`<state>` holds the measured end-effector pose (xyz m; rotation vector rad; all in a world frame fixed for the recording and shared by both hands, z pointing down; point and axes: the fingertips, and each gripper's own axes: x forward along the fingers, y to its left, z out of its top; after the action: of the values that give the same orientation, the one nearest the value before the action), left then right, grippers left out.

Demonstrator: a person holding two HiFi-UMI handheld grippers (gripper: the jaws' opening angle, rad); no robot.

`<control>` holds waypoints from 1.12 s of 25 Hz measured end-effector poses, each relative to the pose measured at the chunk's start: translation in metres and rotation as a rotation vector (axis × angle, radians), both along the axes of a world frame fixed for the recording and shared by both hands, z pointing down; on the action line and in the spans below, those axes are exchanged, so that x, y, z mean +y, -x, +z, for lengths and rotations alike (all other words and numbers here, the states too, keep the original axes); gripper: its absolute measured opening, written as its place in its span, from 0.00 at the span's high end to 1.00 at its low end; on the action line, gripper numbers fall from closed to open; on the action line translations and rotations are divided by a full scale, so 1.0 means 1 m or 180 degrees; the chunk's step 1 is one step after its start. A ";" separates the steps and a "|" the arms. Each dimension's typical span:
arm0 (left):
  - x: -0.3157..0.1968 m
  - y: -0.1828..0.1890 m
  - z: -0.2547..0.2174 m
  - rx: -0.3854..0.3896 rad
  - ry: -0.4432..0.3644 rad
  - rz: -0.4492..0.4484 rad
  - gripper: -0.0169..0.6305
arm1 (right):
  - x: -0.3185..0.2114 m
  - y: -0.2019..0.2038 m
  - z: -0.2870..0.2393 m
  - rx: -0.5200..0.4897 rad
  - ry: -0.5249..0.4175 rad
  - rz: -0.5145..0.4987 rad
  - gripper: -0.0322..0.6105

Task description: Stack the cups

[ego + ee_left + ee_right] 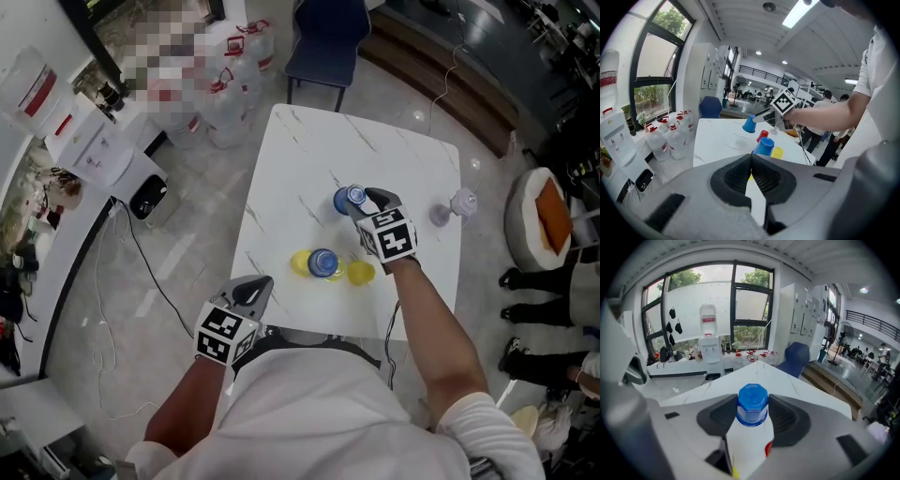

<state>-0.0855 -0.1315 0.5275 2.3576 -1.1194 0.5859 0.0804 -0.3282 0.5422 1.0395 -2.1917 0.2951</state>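
My right gripper [362, 200] is shut on a blue cup [349, 199] over the middle of the white marble table [309, 150]. In the right gripper view the blue cup [752, 404] fills the gap, with both pads against its sides. Nearer me, another blue cup [322, 262] stands upside down between two yellow cups [300, 262] [360, 273]. A red cup [762, 135] shows behind that group in the left gripper view. At the table's near-left edge my left gripper [255, 289] is shut and holds nothing.
Two clear cups [462, 202] sit at the table's right side. A blue chair [328, 42] stands at the far end, with water bottles [230, 84] on the floor to its left. A round stool with an orange cushion [544, 220] and a person's legs are on the right.
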 end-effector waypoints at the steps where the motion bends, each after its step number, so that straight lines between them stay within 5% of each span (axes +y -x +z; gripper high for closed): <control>1: -0.002 -0.003 -0.001 0.0010 -0.0025 0.0046 0.96 | 0.008 -0.003 -0.011 -0.0035 -0.0043 0.0008 0.62; 8: -0.005 -0.026 -0.003 0.0050 -0.0093 0.0328 0.96 | 0.077 -0.033 -0.050 -0.0133 -0.0130 0.0102 0.62; 16: 0.006 -0.053 -0.003 0.0095 -0.0090 0.0607 0.96 | 0.146 -0.052 -0.015 0.0103 0.0077 0.0165 0.62; 28: 0.015 -0.055 -0.006 0.0073 -0.0084 0.0662 0.96 | 0.167 -0.036 0.011 0.0157 0.0224 0.0167 0.62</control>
<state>-0.0301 -0.1166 0.5215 2.5155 -0.8831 0.6167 0.1159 -0.1615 0.5529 1.0557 -2.0976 0.3640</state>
